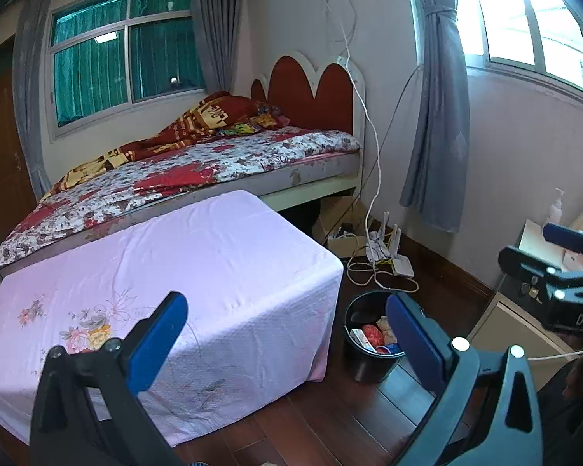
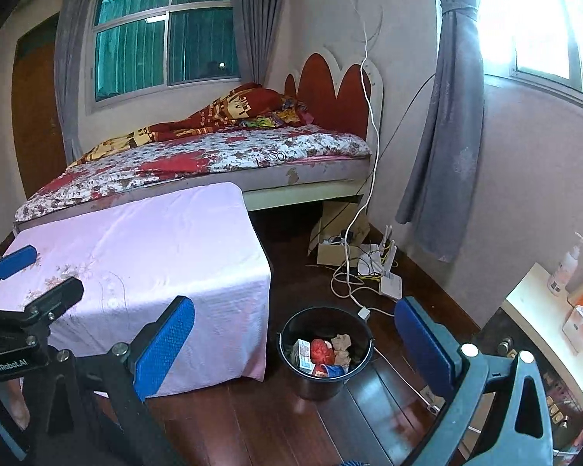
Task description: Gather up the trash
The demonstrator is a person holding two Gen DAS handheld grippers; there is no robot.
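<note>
Left gripper [image 1: 287, 334] is wide open w/ nothing btwn its blue pads, held above the dark wood floor just off the near right corner of the low table under a pink floral cloth [image 1: 198, 272]. Right gripper [image 2: 295, 343] is likewise spread wide and empty, aimed down toward the round black plastic bin [image 2: 291, 345]. The bin stands on the floor just beside the table's right edge, near a tangle of white cables and a router [image 2: 390, 283] by the wall. Inside it: a small printed carton [image 2: 302, 352], a red crumpled wrapper [image 2: 322, 351], a beige paper wad [image 2: 341, 343], a blue scrap. Table top looks bare of trash, so the collecting seems about done. To finish well: scan the cloth and floor for leftovers, keep both claws clear of the bin rim and the cables, approach any stray piece from above w/ pads spread, squeeze gently.
</note>
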